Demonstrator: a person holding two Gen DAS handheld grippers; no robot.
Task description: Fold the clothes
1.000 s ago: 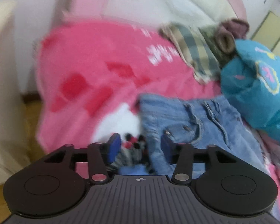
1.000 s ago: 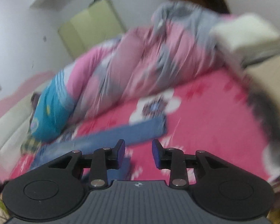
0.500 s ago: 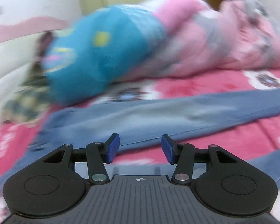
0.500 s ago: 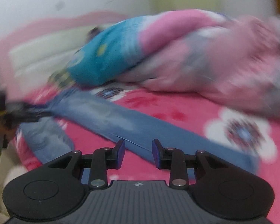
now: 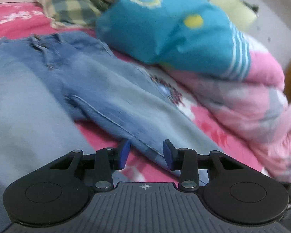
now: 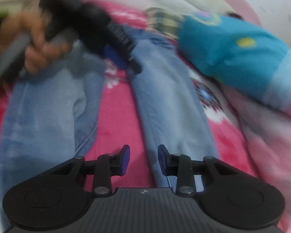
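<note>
Your faded blue denim jeans (image 5: 110, 89) lie spread on the pink flowered bed (image 5: 15, 17), one leg running lengthwise away from both tools; the left tool (image 5: 144, 153) is closing, empty, astride that leg's seam edge (nearer the crotch), the right tool (image 6: 143, 160) released beside it, open bed between the legs

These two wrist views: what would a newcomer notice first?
The blue jeans lie spread over the pink flowered bedsheet, both legs running toward the cameras. Behind them, against the rumpled pink quilt, sits a bright teal pillow. The left gripper hovers over one leg, its jaws closing, nothing gripped.
</note>
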